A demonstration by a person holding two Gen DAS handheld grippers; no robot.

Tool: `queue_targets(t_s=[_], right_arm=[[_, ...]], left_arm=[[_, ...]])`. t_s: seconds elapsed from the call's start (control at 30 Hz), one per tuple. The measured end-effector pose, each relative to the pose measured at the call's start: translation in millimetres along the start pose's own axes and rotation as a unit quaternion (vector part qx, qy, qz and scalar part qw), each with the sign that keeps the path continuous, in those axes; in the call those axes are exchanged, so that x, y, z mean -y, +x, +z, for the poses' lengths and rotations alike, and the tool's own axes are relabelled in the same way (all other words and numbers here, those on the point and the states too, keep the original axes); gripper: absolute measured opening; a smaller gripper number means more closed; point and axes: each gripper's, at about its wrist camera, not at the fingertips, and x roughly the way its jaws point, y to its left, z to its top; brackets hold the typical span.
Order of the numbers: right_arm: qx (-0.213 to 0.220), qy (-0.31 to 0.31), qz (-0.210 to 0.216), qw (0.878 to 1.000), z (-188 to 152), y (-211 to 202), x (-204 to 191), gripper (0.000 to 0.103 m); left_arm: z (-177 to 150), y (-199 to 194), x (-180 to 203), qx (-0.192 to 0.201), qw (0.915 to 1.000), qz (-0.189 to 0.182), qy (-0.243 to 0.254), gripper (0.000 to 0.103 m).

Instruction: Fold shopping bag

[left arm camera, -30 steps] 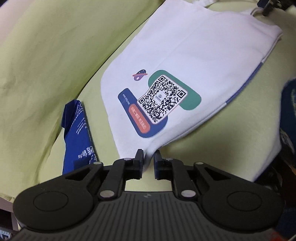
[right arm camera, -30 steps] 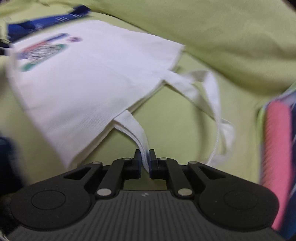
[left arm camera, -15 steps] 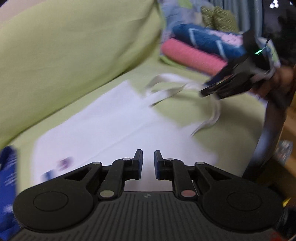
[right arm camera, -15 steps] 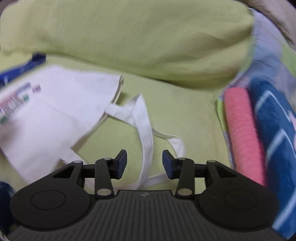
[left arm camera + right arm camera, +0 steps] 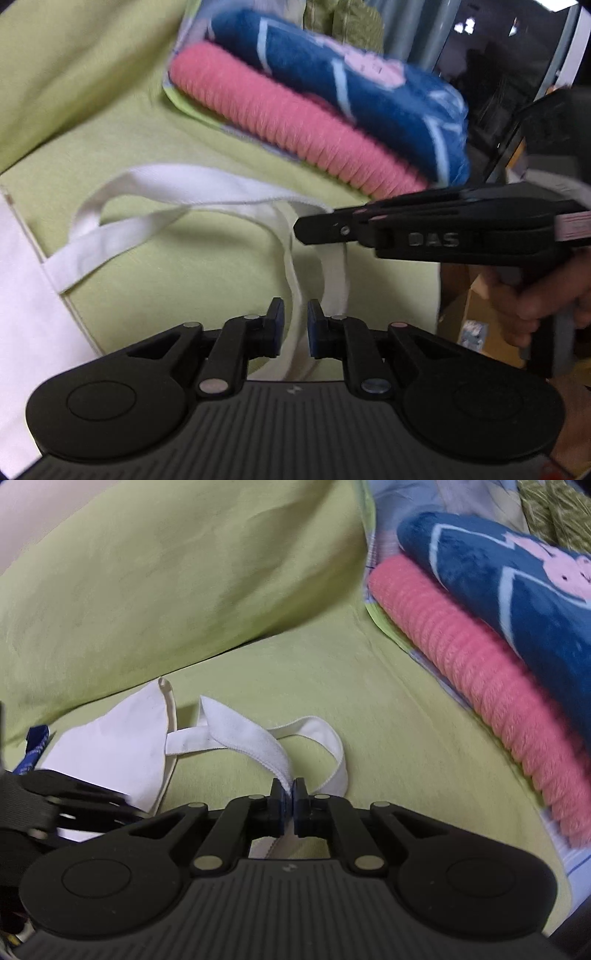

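Note:
The white cloth shopping bag [image 5: 22, 295] lies flat on a green sofa seat, its two handle straps [image 5: 166, 184] looping toward me. My left gripper [image 5: 294, 325] hovers low over the straps, jaws slightly apart; one strap runs between the fingers without being pinched. My right gripper [image 5: 287, 794] is shut on a handle strap [image 5: 240, 731] close to its loop end. Seen from the left wrist, the right gripper [image 5: 301, 230] comes in from the right, held by a hand [image 5: 535, 299], with strap hanging from its tip. The bag body [image 5: 110, 749] lies at left.
A folded pink knit blanket [image 5: 295, 122] under a blue patterned one [image 5: 498, 590] sits stacked on the seat at the right. The sofa's green back cushion [image 5: 147, 590] rises behind. A blue folded bag [image 5: 35, 749] peeks out at far left. The seat edge drops off at right.
My left gripper swung from the bag's printed end over to the handle end. My right gripper let go of the strap, opened wide, then shut on a strap again.

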Motion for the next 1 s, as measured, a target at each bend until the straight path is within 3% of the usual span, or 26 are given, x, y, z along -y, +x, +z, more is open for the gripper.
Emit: queue_targets(t_s=[0.1,0.13,0.17,0.2,0.37,0.47,0.57,0.63,0.73,0.8,0.87,0.9,1.0], right_arm=[[0.000,0.004,0.001,1.000,1.0,4.0,-0.7,0.004],[-0.001,0.005,0.001,1.000,1.3,5.8,-1.4,0.004],[-0.002,0.006,-0.001,1.000,1.6,8.0,-2.1,0.005],[-0.003,0.007,-0.002,1.000,1.7,9.7,-2.8,0.005],[0.019,0.016,-0.029,0.999,4.4,2.2,-5.9,0.006],[0.043,0.026,-0.032,0.998,8.9,-6.1,-8.7,0.004],[0.061,0.034,-0.041,0.997,12.5,-9.5,-12.3,0.004],[0.046,0.045,-0.068,0.996,13.7,0.4,-14.0,0.004],[-0.006,0.049,-0.102,0.994,10.7,23.8,-15.2,0.006],[-0.042,0.041,-0.092,0.994,9.1,31.1,-17.3,0.016],[-0.044,0.037,-0.054,0.997,9.1,21.6,-18.9,0.059],[-0.029,0.033,-0.036,0.998,8.6,12.5,-18.9,0.063],[-0.013,0.046,-0.002,0.999,8.3,-4.8,-3.8,0.062]], left_arm=[[3.4,15.6,0.8,-0.021,0.9996,0.017,0.008,0.022],[3.0,18.8,0.7,-0.023,0.9996,0.016,0.009,0.018],[1.8,19.4,0.7,-0.021,0.9997,0.013,0.008,0.000],[-1.0,16.2,0.7,-0.011,0.9999,0.007,0.003,0.000],[-23.5,-42.3,-4.9,0.070,0.9960,0.052,-0.017,0.000],[-44.9,-102.3,-5.4,0.125,0.9887,0.078,-0.025,0.000],[-66.1,-159.0,5.1,0.195,0.9761,0.093,-0.024,0.000],[-76.8,-183.8,10.6,0.237,0.9663,0.097,-0.030,0.000],[-82.1,-189.0,9.5,0.243,0.9628,0.104,-0.055,0.000],[-79.6,-177.4,5.2,0.229,0.9657,0.098,-0.076,0.000],[-70.5,-160.8,4.2,0.222,0.9682,0.074,-0.087,0.001],[-64.3,-150.5,4.4,0.219,0.9696,0.064,-0.088,0.001],[-41.0,-103.1,8.0,0.188,0.9784,0.037,-0.077,0.002]])
